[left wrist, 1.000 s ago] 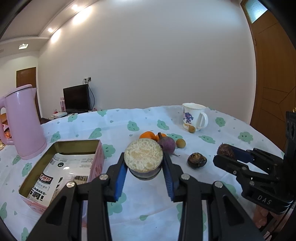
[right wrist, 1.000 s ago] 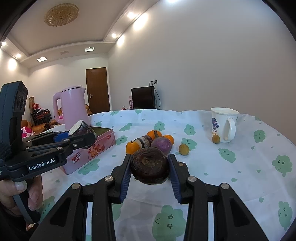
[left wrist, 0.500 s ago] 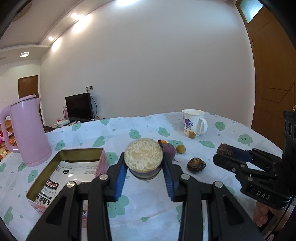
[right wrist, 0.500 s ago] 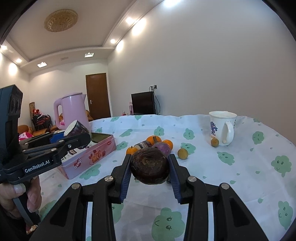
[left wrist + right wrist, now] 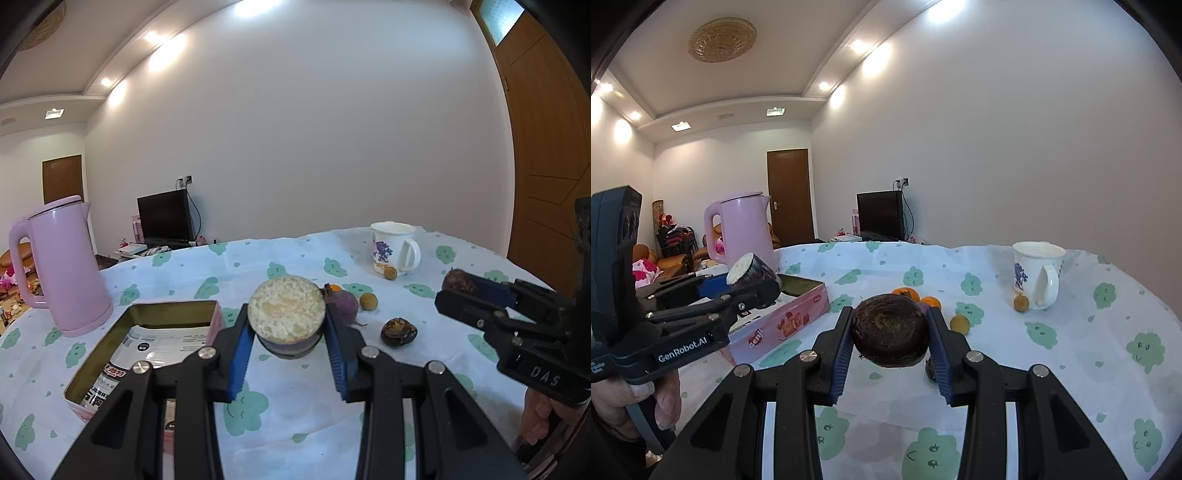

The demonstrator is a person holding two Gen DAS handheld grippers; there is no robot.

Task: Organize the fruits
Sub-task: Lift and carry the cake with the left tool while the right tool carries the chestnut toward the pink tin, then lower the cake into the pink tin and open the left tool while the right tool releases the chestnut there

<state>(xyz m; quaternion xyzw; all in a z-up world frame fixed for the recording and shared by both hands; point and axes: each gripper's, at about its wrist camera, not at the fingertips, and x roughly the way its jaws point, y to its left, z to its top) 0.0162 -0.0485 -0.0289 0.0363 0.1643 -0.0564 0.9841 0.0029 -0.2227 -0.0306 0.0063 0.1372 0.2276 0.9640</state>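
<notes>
I see left gripper (image 5: 288, 334) jaws clamped on cut fruit (image 5: 286, 314); pink tin (image 5: 147, 343) below-left, nearer them. Right gripper (image 5: 888, 341) jaws clamp dark fruit (image 5: 888, 334).

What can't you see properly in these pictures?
- Oranges: left wrist view, almost wholly behind the cut piece in the left gripper and the purple fruit.
- Small dark fruit: right wrist view, mostly behind the right gripper and its brown fruit.
- Box: left wrist view, near end covered by the gripper.
- Mug: contents hidden by its rim, both views.
</notes>
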